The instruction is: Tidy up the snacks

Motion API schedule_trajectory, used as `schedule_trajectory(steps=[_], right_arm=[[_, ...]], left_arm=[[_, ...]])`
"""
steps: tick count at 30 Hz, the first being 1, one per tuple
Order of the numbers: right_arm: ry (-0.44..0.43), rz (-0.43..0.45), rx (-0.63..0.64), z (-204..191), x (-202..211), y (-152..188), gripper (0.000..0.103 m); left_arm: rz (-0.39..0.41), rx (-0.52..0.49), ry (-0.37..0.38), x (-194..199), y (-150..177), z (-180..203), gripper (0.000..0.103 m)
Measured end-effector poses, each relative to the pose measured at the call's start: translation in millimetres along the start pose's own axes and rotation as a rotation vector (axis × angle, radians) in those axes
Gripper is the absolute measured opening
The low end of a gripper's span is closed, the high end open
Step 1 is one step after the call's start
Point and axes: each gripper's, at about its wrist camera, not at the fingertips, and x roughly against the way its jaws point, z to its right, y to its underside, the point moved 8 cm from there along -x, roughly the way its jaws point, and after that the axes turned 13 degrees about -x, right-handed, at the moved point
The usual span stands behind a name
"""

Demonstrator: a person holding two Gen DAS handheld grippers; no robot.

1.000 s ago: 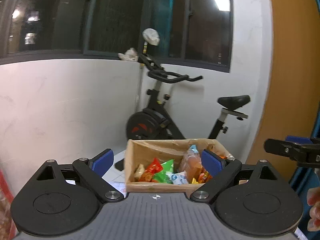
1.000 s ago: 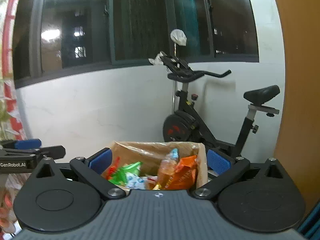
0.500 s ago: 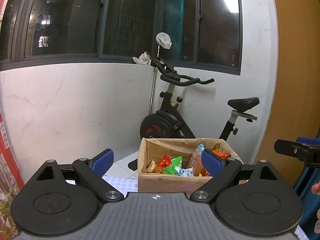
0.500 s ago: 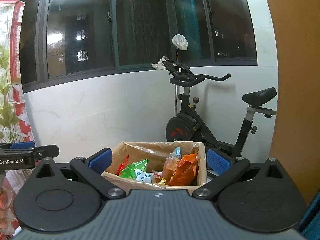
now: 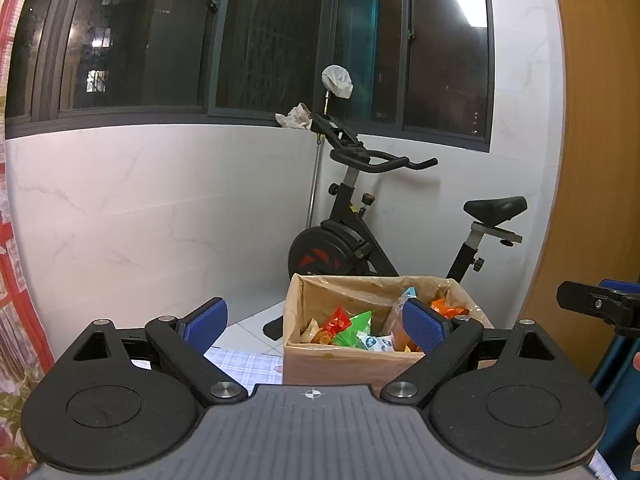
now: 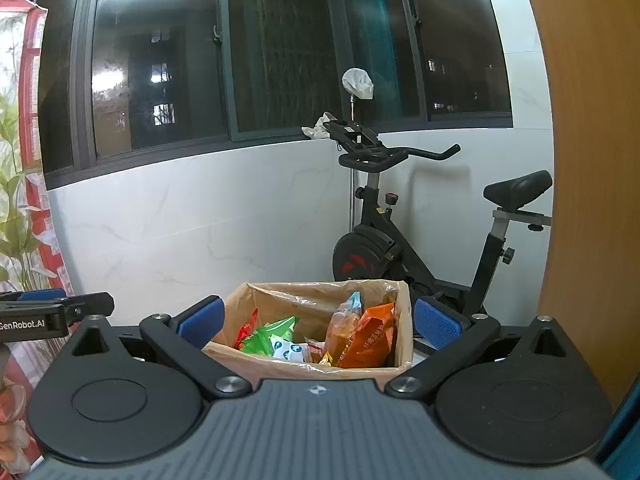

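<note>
Snacks first: a cardboard box point(image 6: 316, 364) sits low in the centre of the right wrist frame, packed with bags. There's an orange packet point(image 6: 370, 340) standing upright against the right wall, a clear-wrapped packet point(image 6: 342, 326) beside it, and a green packet point(image 6: 272, 330) and a red packet point(image 6: 246, 328) to the left. In the left wrist frame the same box point(image 5: 352, 364) lies lower centre-right.

Both tools hang above and short of it. The right hand-held gripper point(image 6: 318, 318) is spread wide and empty, with the box framed between its blue pads. The left hand-held gripper point(image 5: 316, 322) is also wide and carries nothing, its right pad crossing the box's right half in the picture.

Now the risks, as I read them. The packets are crammed and overlapping, so a pinch from above could catch two wrappers at once, or slip off glossy film. A finger coming down on the cardboard rim could shove or tip the light box. With both tools aimed at one opening, they could also knock each other.

The box rests on a table with a pale checked cloth point(image 5: 244, 364), though only a sliver shows and its edge is probably close. Behind, an exercise bike point(image 6: 400, 236) stands at centre right against the white marble-look wall point(image 6: 192, 220). Dark windows point(image 6: 160, 80) fill the top, and a wooden panel point(image 6: 592, 160) runs down the right edge.
</note>
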Motion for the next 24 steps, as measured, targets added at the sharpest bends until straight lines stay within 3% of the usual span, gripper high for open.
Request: schedule_trajectory(steps=[24], right_arm=[[0.008,0.011,-0.009,2.7,4.9,-1.4,0.103]], left_arm=[[0.031,-0.011,-0.022,6.6,-3.4,-6.8,0.096]])
